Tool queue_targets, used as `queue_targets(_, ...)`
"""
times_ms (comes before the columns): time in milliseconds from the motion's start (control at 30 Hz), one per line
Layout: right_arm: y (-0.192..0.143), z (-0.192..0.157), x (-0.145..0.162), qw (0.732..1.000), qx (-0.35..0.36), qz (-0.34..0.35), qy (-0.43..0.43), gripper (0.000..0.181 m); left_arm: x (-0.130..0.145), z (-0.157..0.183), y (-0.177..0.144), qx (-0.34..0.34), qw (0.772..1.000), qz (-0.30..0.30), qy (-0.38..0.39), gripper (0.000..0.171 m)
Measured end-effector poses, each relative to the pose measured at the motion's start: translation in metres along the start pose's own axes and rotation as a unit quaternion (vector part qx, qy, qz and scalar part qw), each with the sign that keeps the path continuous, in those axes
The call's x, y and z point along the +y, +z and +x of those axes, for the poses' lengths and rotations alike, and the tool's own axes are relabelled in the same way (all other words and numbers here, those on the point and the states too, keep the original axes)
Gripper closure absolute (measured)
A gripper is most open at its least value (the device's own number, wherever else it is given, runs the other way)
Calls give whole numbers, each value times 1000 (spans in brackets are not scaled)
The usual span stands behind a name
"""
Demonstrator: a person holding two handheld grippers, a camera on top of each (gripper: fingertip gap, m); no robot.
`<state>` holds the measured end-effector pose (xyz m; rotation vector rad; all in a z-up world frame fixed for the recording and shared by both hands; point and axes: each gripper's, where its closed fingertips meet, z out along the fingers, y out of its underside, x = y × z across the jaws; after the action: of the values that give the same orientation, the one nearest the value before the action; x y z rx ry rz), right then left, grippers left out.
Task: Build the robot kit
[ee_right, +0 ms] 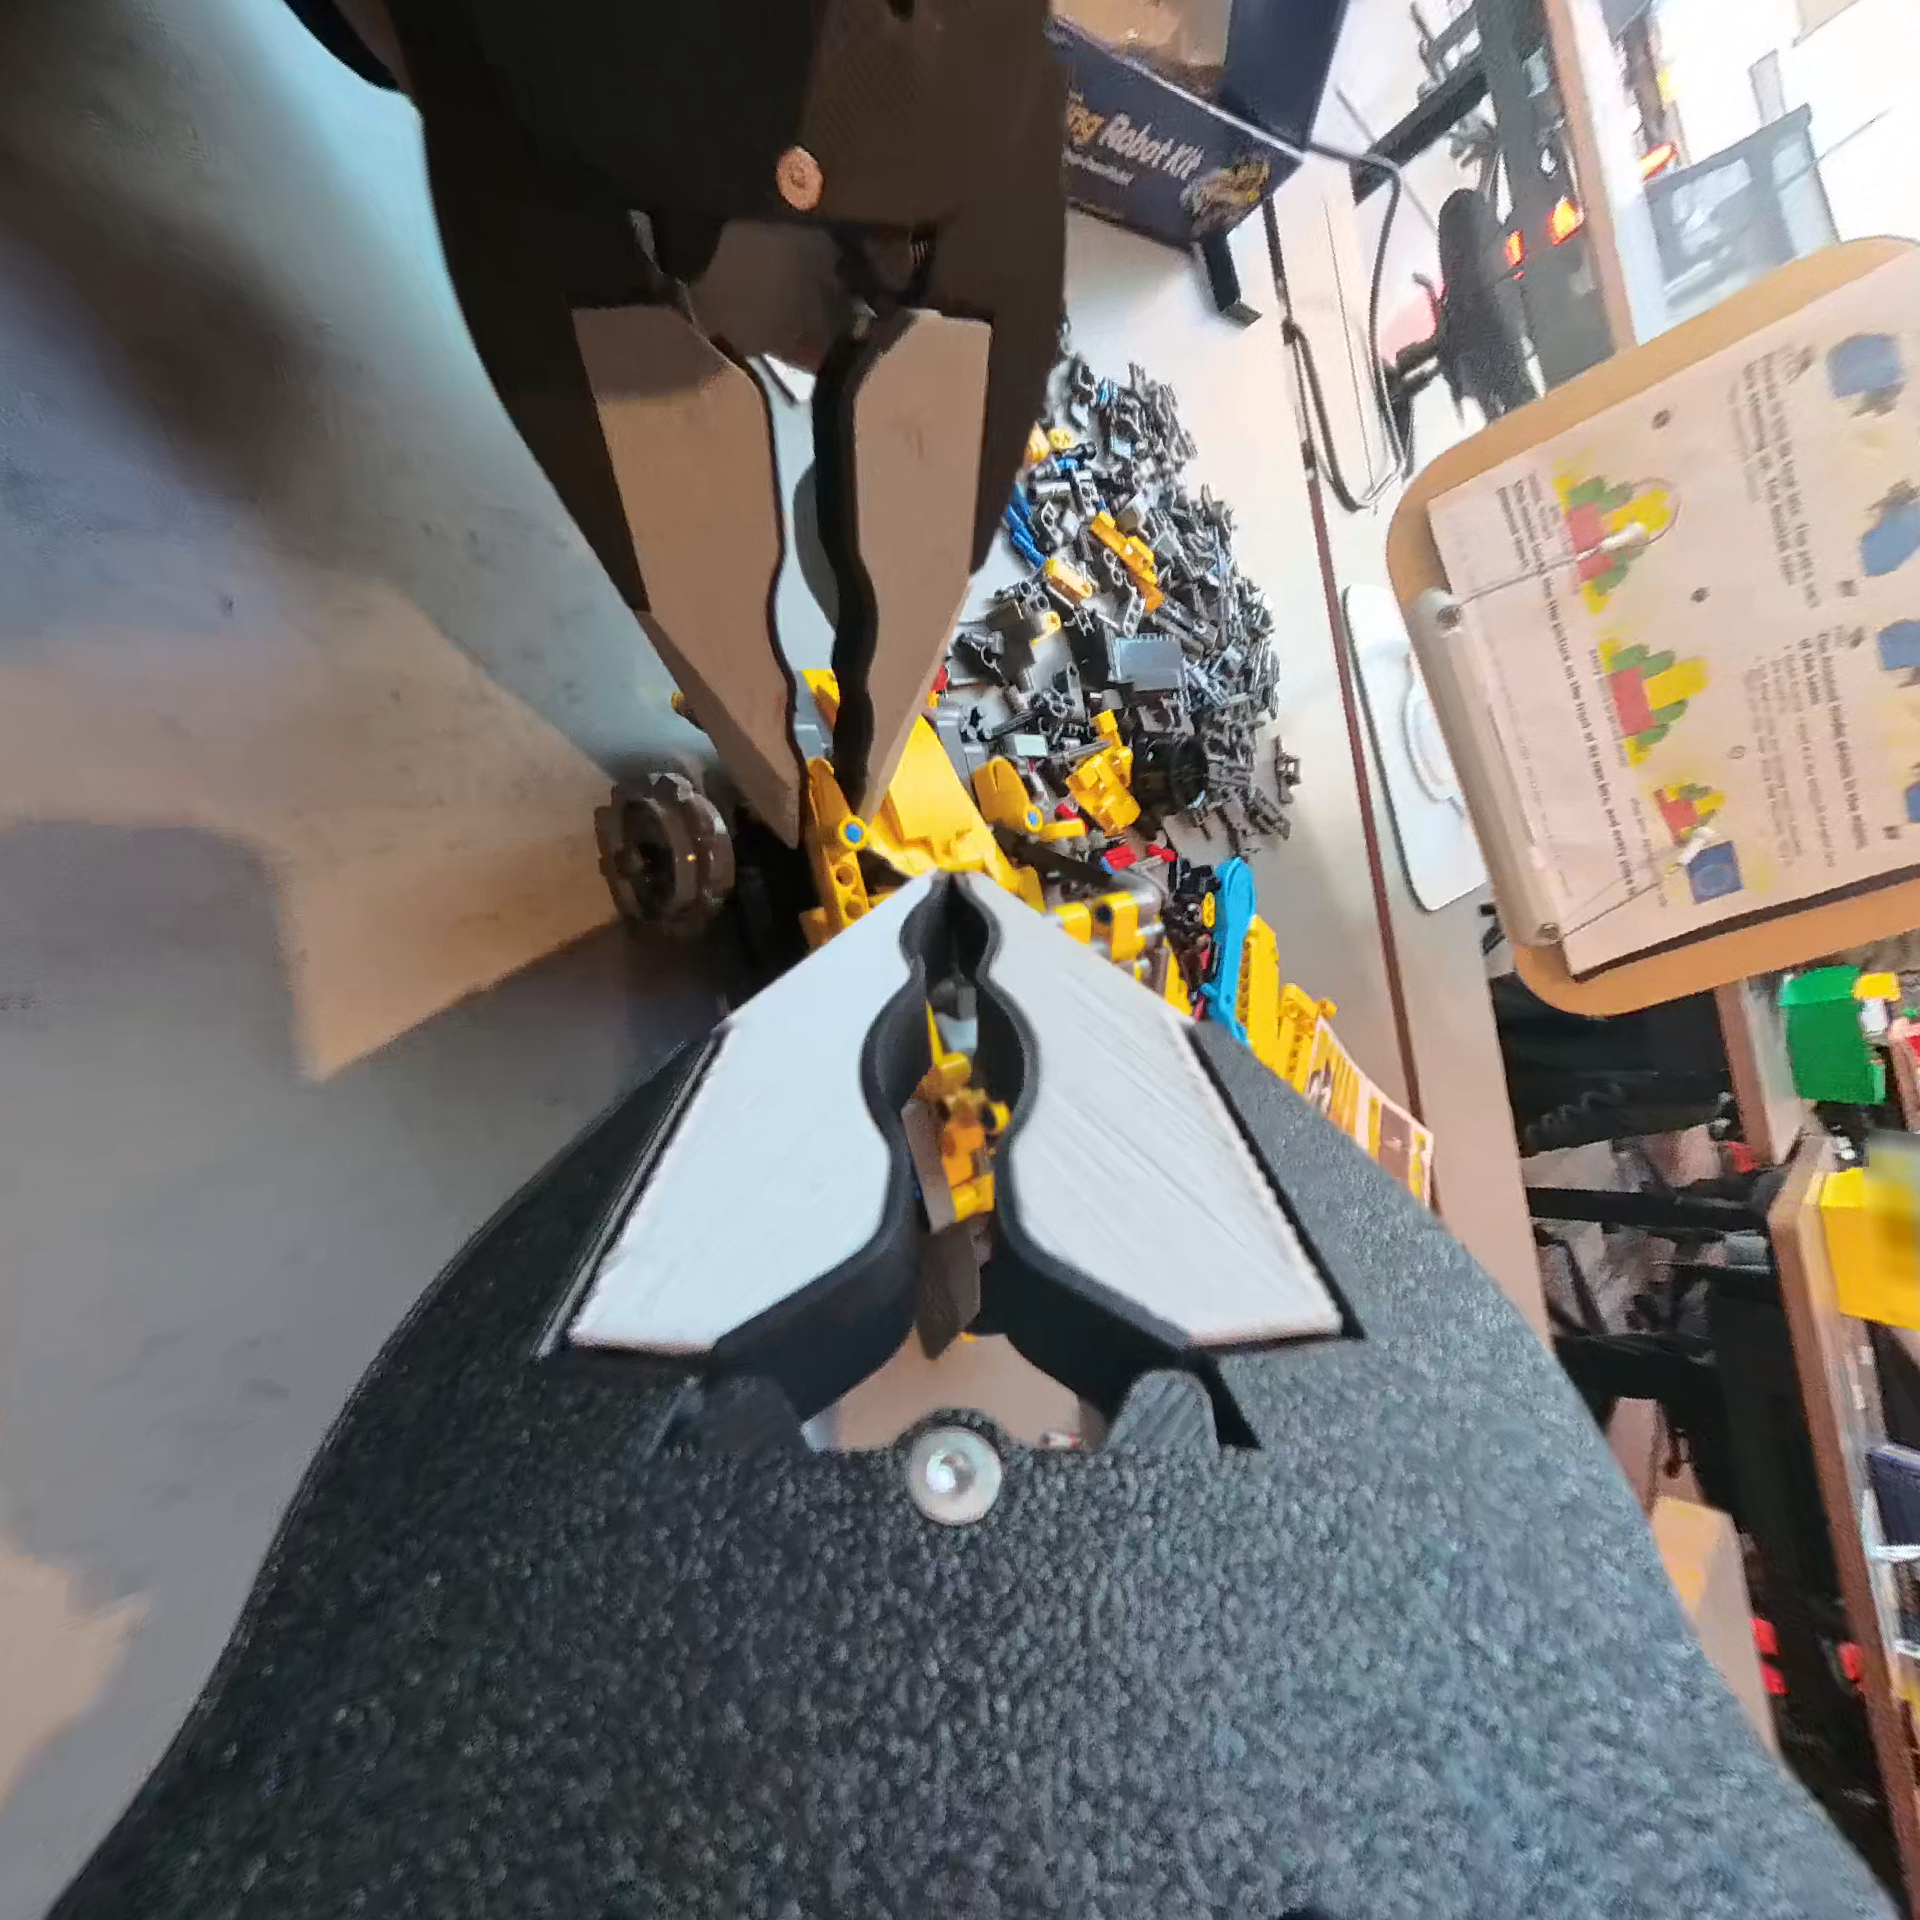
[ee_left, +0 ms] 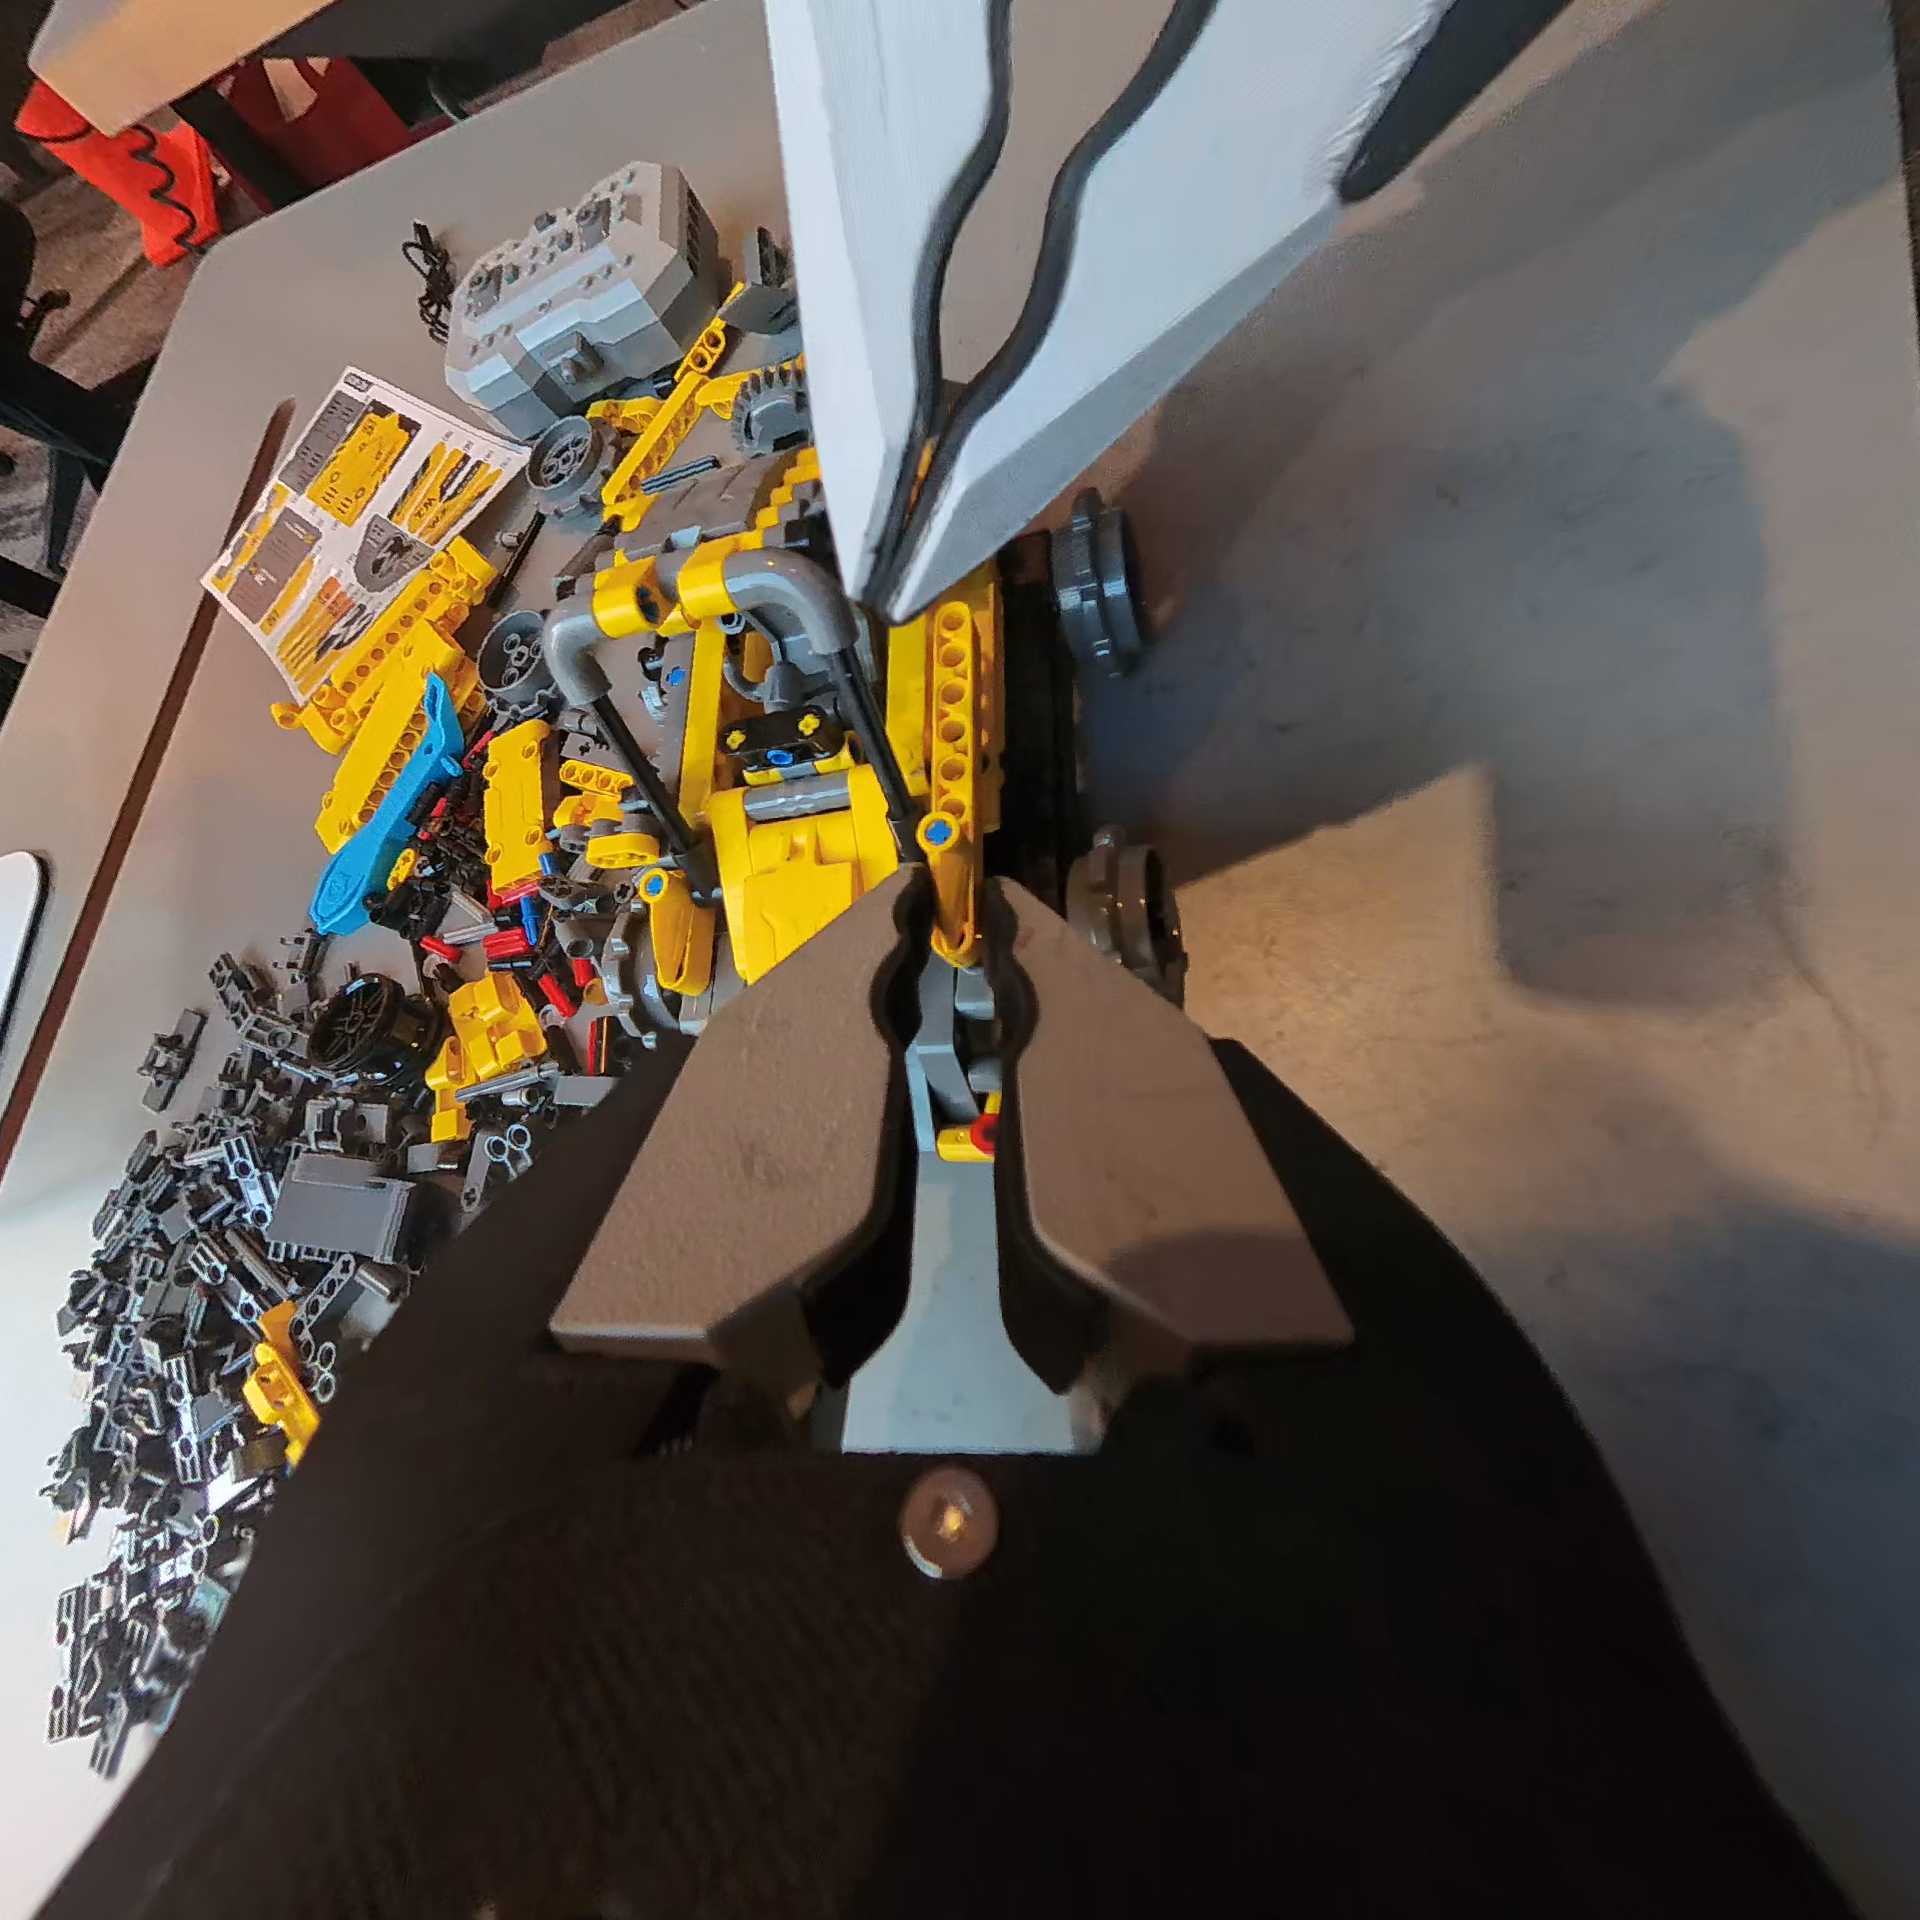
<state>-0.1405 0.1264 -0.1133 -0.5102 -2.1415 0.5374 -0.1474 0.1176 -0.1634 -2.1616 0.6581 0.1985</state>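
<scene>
A partly built yellow and grey toy vehicle model (ee_left: 790, 852) lies on the grey table (ee_left: 1507, 1091); it also shows in the right wrist view (ee_right: 925, 790). My left gripper (ee_left: 956, 894), with dark grey fingers, is shut on the model's yellow perforated beam (ee_left: 961, 717) at its near end. My right gripper (ee_right: 951, 883), with white fingers, is shut on the model's far end, with yellow and grey parts (ee_right: 961, 1122) between its pads. The grippers face each other: the right one (ee_left: 883, 613) shows in the left view, the left one (ee_right: 831, 821) in the right view.
Grey toothed wheels (ee_left: 1101, 592) stick out of the model's side. Loose dark parts (ee_left: 208, 1247), a blue tool (ee_left: 395, 810), a sticker sheet (ee_left: 353, 509) and a grey block (ee_left: 582, 301) lie beside it. A wooden board with a printed sheet (ee_right: 1683, 623) stands past the table. The grippers' ends are close to 5 centimeters from one another. The grey block (ee_left: 582, 301) is about 25 centimeters from both grippers' fingertips.
</scene>
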Motion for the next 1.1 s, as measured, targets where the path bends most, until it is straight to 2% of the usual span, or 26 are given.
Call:
queue_targets(133, -1, 2, -6, 998, 31, 11, -51, 181, 0, 0, 0, 5, 1000, -1, -17, 166)
queue_targets(300, -10, 8, -16, 998, 31, 42, -40, 181, 0, 0, 0, 7, 1000, 0, -30, 166)
queue_targets(367, 12, -13, 11, 999, -8, -14, -49, 181, 0, 0, 0, 8, 999, 0, -31, 166)
queue_targets(400, 29, -38, 36, 995, -56, -63, -57, 181, 0, 0, 0, 9, 999, 0, -31, 166)
queue_targets(433, 38, -40, 43, 994, -28, -67, -81, 181, 0, 0, 0, 9, 999, 1, -31, 167)
queue_targets(467, 36, -43, 50, 990, -37, -98, -99, 181, 1, 1, 0, 12, 1000, 0, -29, 167)
queue_targets(500, 31, -38, 44, 991, -28, -97, -89, 181, 5, 0, 2, 7, 1000, -9, -28, 167)
queue_targets(533, 20, -35, 22, 997, -25, -41, -64, 181, 7, -2, 4, 3, 1000, -11, -21, 167)
queue_targets(600, 1, -19, -2, 1000, -11, 5, -29, 181, 8, -1, 4, 9, 1000, -7, -26, 167)
queue_targets(667, -2, -3, 3, 999, 29, -5, -42, 181, 8, -2, 4, 3, 1000, -6, -20, 167)
queue_targets(767, 2, -1, 20, 998, 45, -31, -39, 181, 7, -3, 3, -6, 1000, -8, -9, 167)
queue_targets(867, 0, -9, 33, 999, 39, -32, -5, 181, 4, -1, -2, -13, 1000, 5, 9, 167)
queue_targets(967, -11, -12, 53, 996, 29, -15, 77, 179, 5, 5, -10, 4, 1000, 20, -5, 167)
queue_targets(1033, -25, -3, 64, 988, 42, 11, 147, 167, 3, 6, -24, 14, 998, 49, -25, 167)
queue_targets(1100, -36, 3, 68, 975, 37, 35, 217, 147, -1, -2, -43, 18, 994, 84, -64, 167)
